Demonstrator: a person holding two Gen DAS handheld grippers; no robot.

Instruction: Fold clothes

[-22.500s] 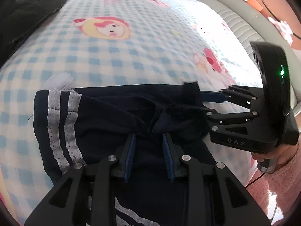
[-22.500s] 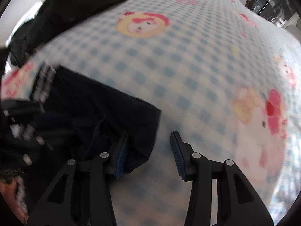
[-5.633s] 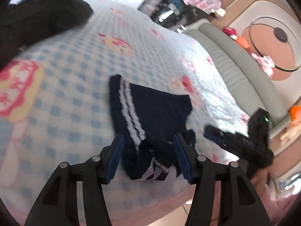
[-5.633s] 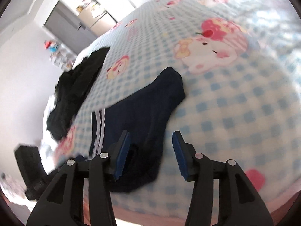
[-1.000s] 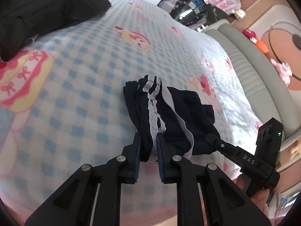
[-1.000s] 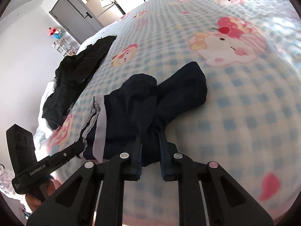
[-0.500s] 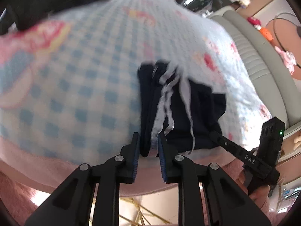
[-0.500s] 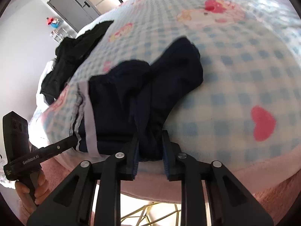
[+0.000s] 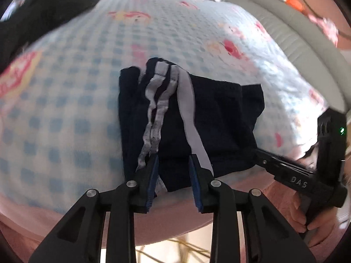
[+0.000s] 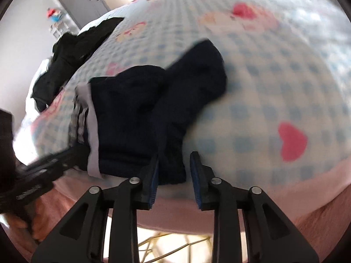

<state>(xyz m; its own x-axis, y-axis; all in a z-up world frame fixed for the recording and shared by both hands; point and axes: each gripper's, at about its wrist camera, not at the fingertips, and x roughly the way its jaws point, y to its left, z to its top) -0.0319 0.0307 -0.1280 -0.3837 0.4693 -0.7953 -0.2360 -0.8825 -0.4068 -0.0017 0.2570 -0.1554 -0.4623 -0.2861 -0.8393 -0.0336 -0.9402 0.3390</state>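
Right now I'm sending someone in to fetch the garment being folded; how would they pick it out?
On the blue-and-white checked cartoon-print bedspread, look at the near edge, not the far corner where a heap of black clothes lies. There sits the navy folded garment, bunched between the left gripper and right gripper, whose jaws are opening. Its white side stripes set it apart.

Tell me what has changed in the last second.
Both tongs, left and right, were clamped on the navy shorts; now their jaws are opening, with fabric between them. The shorts were drawn to the blanket's near edge. The black clothes pile stayed.
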